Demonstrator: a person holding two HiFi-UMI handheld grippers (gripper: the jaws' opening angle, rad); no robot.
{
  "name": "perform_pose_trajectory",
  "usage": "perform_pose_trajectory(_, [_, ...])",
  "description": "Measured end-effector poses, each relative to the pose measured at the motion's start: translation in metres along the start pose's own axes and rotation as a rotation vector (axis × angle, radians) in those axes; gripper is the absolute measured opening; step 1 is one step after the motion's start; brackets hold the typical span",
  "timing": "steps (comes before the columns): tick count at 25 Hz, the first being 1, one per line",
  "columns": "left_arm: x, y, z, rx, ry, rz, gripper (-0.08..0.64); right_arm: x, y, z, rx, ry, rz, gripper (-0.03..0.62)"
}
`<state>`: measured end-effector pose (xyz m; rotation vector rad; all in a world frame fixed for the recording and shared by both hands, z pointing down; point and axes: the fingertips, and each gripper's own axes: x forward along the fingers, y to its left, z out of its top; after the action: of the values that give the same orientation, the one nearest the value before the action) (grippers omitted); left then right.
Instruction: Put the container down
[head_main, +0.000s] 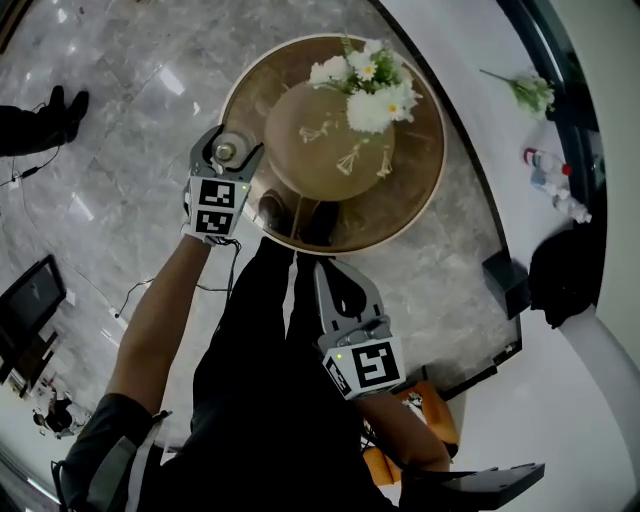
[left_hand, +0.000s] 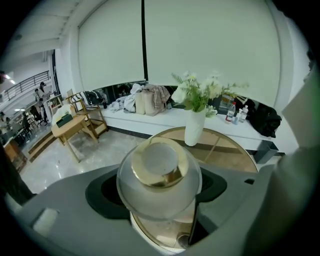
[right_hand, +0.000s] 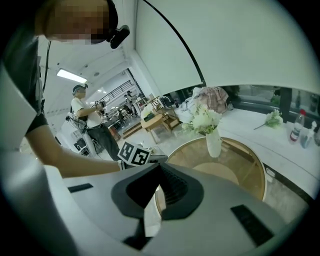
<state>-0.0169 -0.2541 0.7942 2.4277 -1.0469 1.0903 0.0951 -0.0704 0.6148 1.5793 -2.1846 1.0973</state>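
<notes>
Right tongs (head_main: 324, 272), shut empty, idle; left tongs (head_main: 227, 146) hold the upright gold-lidded glass container (left_hand: 159, 177) above the left rim of the round tan surface (head_main: 436, 165).

The container (left_hand: 159, 180) hides the round table's (left_hand: 227, 146) near rim, and the far bottles (left_hand: 231, 112) are too small to read.

no readable text, labels or numbers anywhere.

The grey plastic left gripper (head_main: 228, 148) and right gripper (head_main: 324, 272) each carry a white cube (head_main: 215, 207) with black square markers and small green lights. The person wears black clothes (head_main: 260, 400) with a grey short sleeve (head_main: 103, 455). A thin black cable (head_main: 205, 289) hangs below the left one.
</notes>
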Motion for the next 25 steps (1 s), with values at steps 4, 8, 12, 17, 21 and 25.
perform_pose_trajectory(4, [0.038,-0.001,-0.024,0.0,0.041,-0.011,0.341,0.01,-0.011,-0.024,0.037,0.032,-0.018,0.006])
perform_pose_trajectory(8, [0.07,-0.004,-0.039,0.009,0.049,-0.022,0.341,0.015,-0.023,-0.047,0.095,0.058,-0.049,0.006])
perform_pose_trajectory(12, [0.093,-0.002,-0.056,0.002,0.08,-0.012,0.341,0.022,-0.026,-0.065,0.116,0.089,-0.043,0.006])
perform_pose_trajectory(17, [0.112,0.001,-0.066,-0.023,0.062,-0.002,0.341,0.026,-0.029,-0.076,0.118,0.112,-0.037,0.006])
perform_pose_trajectory(21, [0.12,0.007,-0.077,-0.038,0.063,0.014,0.341,0.032,-0.031,-0.084,0.117,0.129,-0.032,0.006])
perform_pose_trajectory(25, [0.128,0.007,-0.084,-0.034,0.066,0.014,0.342,0.036,-0.035,-0.091,0.112,0.143,-0.029,0.006])
